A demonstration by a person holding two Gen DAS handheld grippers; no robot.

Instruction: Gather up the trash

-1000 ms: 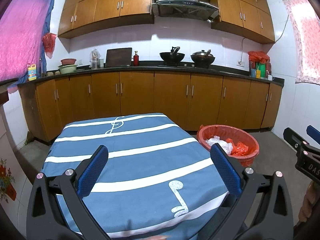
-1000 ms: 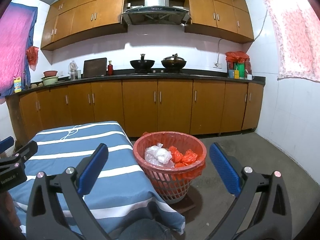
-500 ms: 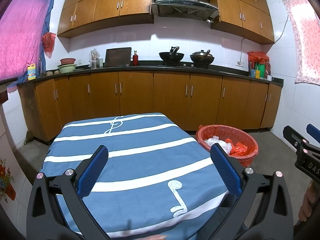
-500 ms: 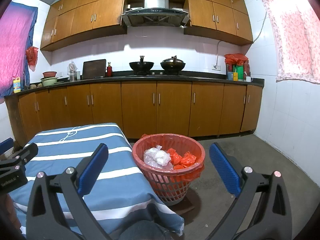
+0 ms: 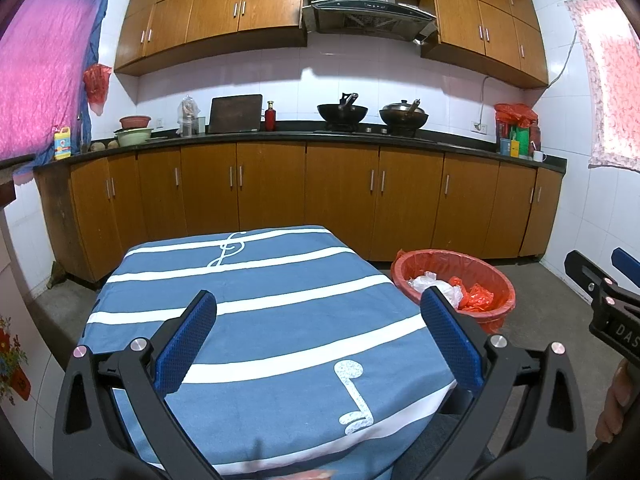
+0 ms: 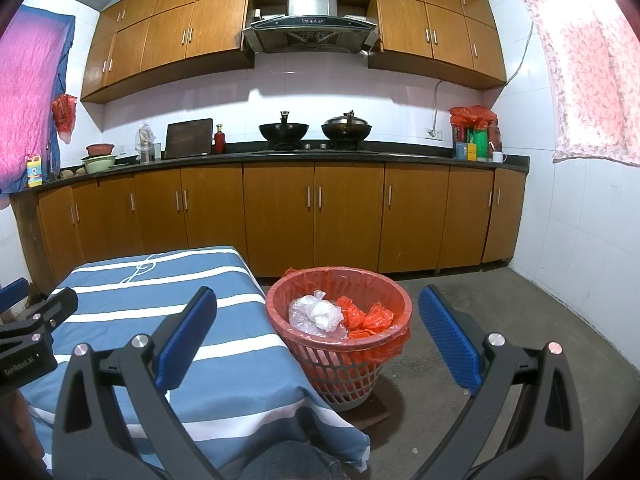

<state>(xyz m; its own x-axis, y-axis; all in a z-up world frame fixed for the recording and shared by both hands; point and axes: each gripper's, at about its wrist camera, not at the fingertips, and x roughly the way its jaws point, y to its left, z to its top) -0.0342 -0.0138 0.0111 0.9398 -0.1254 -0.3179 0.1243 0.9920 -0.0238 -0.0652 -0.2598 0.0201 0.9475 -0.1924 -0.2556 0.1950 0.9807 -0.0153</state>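
beside the table (image 6: 224, 364) with the blue striped cloth, on the floor, stands the red-lined mesh basket (image 6: 340, 364), already holding a clear plastic bundle (image 6: 318, 314) and crumpled red bags (image 6: 368, 318). left gripper (image 5: 320, 338) hovers over the bare cloth, right gripper (image 6: 318, 334) faces the basket; both spread wide, nothing pinched. judgement: trash is light, soft and slippery film, so pinch a bunched fold, not a flat face.
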